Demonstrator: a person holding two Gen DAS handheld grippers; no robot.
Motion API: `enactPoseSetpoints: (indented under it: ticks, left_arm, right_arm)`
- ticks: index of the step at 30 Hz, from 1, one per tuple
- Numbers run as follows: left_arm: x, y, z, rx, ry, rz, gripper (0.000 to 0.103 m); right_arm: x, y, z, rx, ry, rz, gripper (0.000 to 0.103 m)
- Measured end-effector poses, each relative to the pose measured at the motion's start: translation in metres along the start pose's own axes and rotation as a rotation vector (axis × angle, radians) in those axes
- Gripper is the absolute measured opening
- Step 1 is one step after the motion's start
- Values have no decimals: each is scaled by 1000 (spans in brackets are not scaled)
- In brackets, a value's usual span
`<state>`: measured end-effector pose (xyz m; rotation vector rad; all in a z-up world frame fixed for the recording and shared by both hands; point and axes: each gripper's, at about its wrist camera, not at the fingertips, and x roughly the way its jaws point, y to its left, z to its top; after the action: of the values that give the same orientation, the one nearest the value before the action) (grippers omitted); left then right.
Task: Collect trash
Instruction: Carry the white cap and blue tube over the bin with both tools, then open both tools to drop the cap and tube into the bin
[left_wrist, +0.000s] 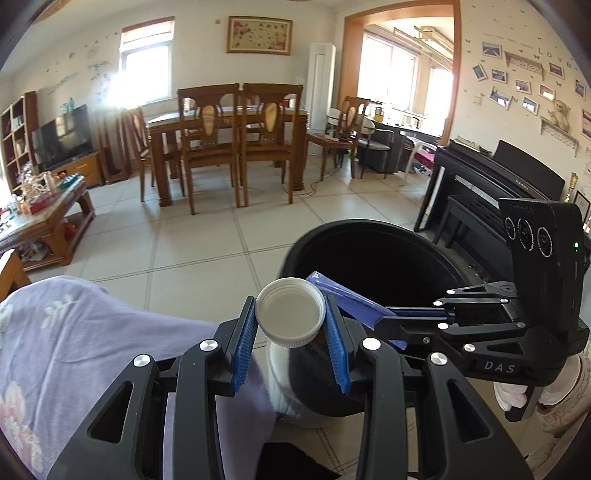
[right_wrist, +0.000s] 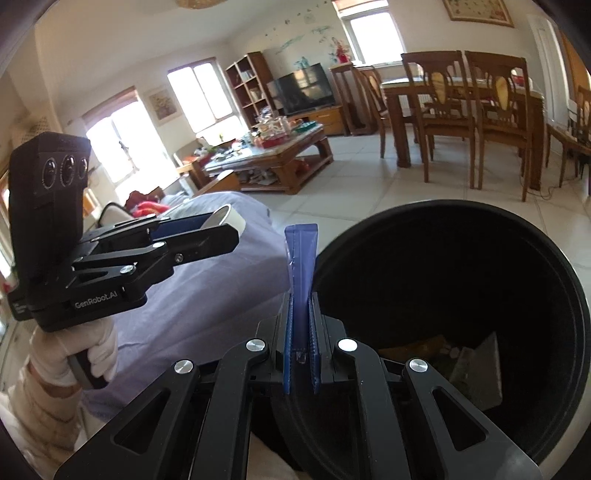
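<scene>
Carrying two pieces of trash to the bin, the person seems near the drop: neither is released yet. The left gripper pinches one white cap just short of the rim; the right gripper, pressed together, clamps one blue wrapper at the bin's edge. Some scraps already lie in the bin, too dim to count. Whether more trash waits on the bed I cannot tell.
</scene>
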<state>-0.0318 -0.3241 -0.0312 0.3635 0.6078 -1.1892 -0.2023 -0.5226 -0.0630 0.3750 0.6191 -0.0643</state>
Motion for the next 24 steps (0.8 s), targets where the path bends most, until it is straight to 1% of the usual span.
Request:
enactPoseSetpoints:
  ticks: [9,12,18,24]
  left_arm:
    - [47,-41,0,34,48,-99,36]
    - [59,-47,-3,47,72,-118,36]
    - [83,-65,-7,91,121,-135,36]
    - [93,-74,-14,128,163,-134,36]
  right_arm:
    - [-30,-69,-29,77,-1,-120,9]
    - [-34,-84,-38,102,5,-153,9]
    - [-35,-107,-51,122,18,-198,9]
    - [-33,-111,-58,82,13,-242,9]
